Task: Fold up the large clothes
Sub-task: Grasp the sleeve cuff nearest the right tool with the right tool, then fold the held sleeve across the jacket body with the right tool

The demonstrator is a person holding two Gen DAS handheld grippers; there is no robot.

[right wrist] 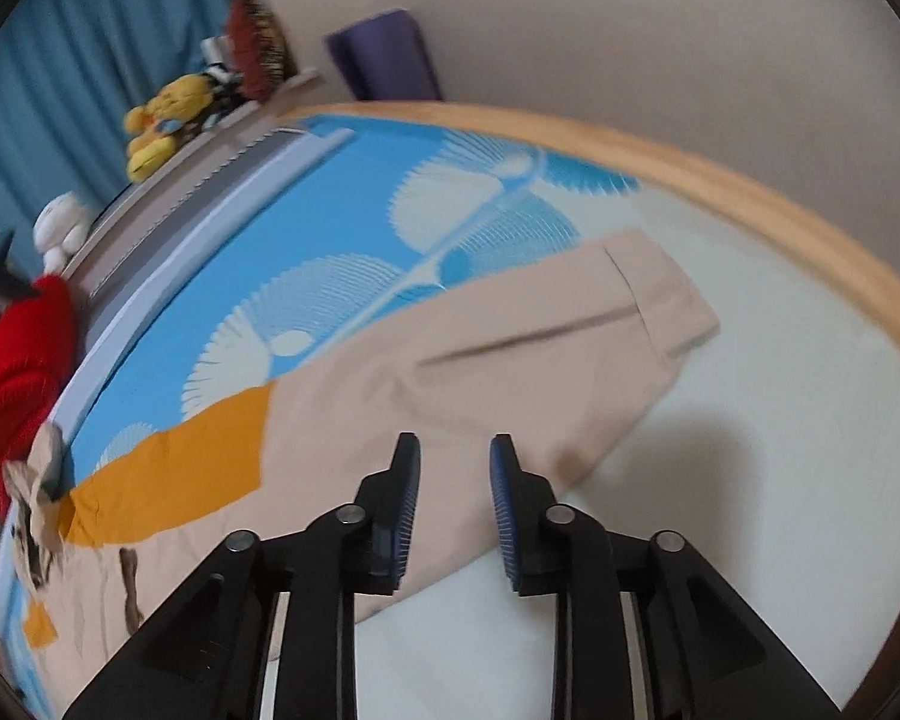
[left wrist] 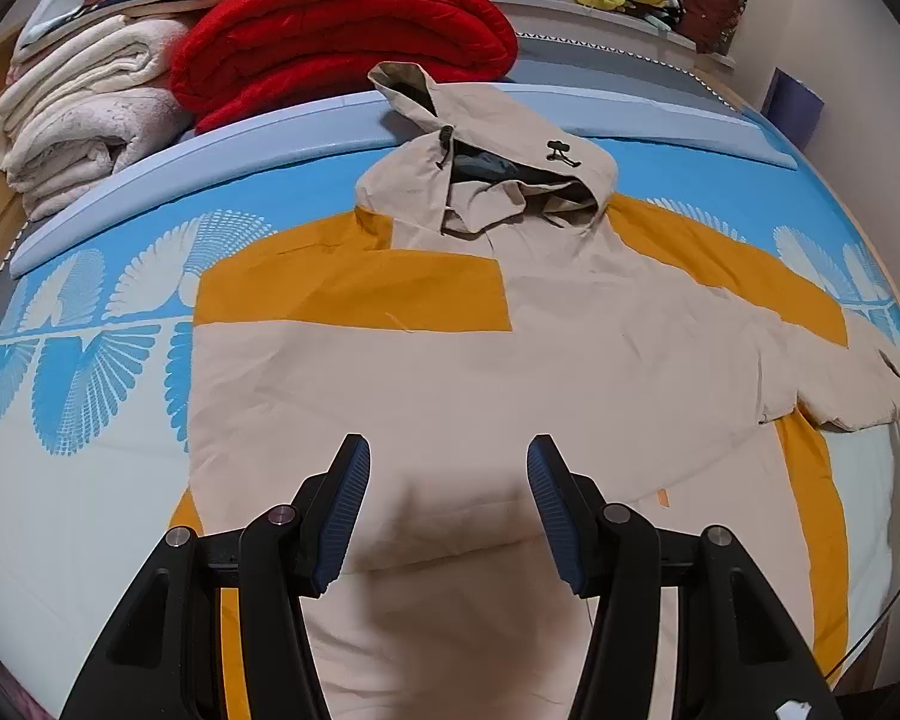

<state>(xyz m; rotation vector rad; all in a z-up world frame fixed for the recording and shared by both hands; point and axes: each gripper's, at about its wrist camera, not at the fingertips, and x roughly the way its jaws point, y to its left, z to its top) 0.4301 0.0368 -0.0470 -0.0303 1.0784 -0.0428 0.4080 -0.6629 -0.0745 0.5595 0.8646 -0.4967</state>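
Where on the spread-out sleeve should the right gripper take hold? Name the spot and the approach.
Grip the sleeve at its cuff, the free end lying flat on the bed. Come in from the outer edge, beyond the cuff, sliding one finger under it. The right gripper is open above the sleeve's lower edge; the cuff probably gives the best control for folding the sleeve across the jacket.
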